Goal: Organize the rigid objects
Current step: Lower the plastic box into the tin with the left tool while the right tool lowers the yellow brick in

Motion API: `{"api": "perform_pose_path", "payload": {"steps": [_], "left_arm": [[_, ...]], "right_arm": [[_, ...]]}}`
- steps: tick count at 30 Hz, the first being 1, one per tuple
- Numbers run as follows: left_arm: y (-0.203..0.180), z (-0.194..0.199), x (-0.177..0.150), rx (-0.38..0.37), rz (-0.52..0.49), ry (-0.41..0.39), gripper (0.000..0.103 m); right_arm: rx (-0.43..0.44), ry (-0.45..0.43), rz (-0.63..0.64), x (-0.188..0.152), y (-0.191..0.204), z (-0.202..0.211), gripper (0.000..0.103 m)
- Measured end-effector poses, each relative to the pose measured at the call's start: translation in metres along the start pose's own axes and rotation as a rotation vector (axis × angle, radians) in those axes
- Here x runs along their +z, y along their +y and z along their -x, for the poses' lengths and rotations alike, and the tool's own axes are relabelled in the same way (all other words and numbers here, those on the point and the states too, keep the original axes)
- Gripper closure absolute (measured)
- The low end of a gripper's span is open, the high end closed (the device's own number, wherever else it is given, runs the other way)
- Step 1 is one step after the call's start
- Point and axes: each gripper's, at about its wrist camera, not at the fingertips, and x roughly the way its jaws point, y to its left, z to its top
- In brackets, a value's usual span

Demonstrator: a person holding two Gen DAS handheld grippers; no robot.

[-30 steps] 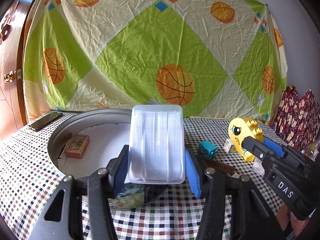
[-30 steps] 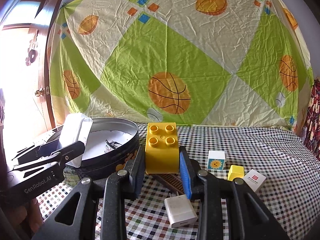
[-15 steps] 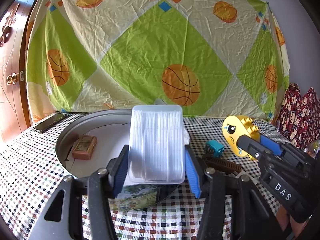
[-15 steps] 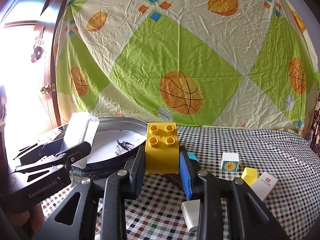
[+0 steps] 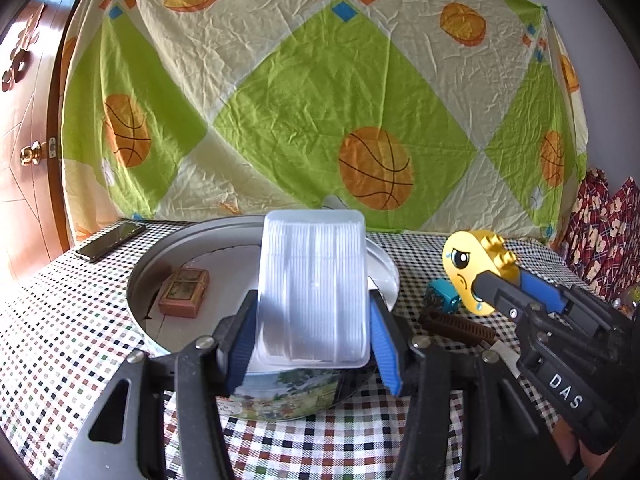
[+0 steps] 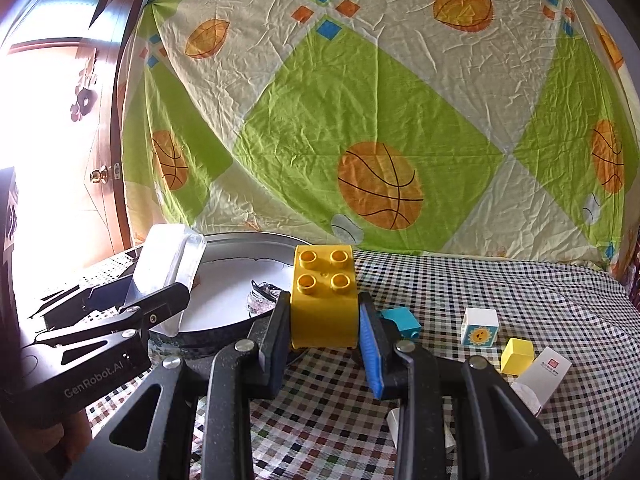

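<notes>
Right tool (image 6: 324, 320), clamped on the yellow brick (image 6: 323, 300), has drifted toward the round tin (image 6: 224, 344); left tool (image 5: 312, 332) grips the clear box (image 5: 314, 288) over it, deposits pending.

- A round tin (image 5: 256, 396) sits on the table (image 5: 60, 332), left of the loose pieces.
- A small box (image 5: 184, 292) lies inside the tin, toward its left.
- A phone (image 5: 110, 240) lies on the table behind and left of the tin.
- The left tongs (image 5: 312, 336) hold a plastic container (image 5: 314, 284) above the tin's near rim.
- The right tongs (image 6: 324, 332) hold a studded brick (image 6: 324, 296) just right of the tin.
- A comb (image 5: 456, 326) and a small block (image 5: 442, 296) lie on the table right of the tin.
- A cube (image 6: 480, 326), a smaller cube (image 6: 518, 356) and a card box (image 6: 540, 376) lie further right.
</notes>
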Motion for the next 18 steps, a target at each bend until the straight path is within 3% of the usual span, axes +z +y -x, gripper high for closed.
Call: {"api": "perform_pose_path", "payload": {"steps": [18], "left_arm": [[0.026,-0.004,0.002,0.028,0.026,0.04,0.051]], "right_arm": [[0.049,0.035,0.03,0.007,0.021,-0.01,0.069]]}}
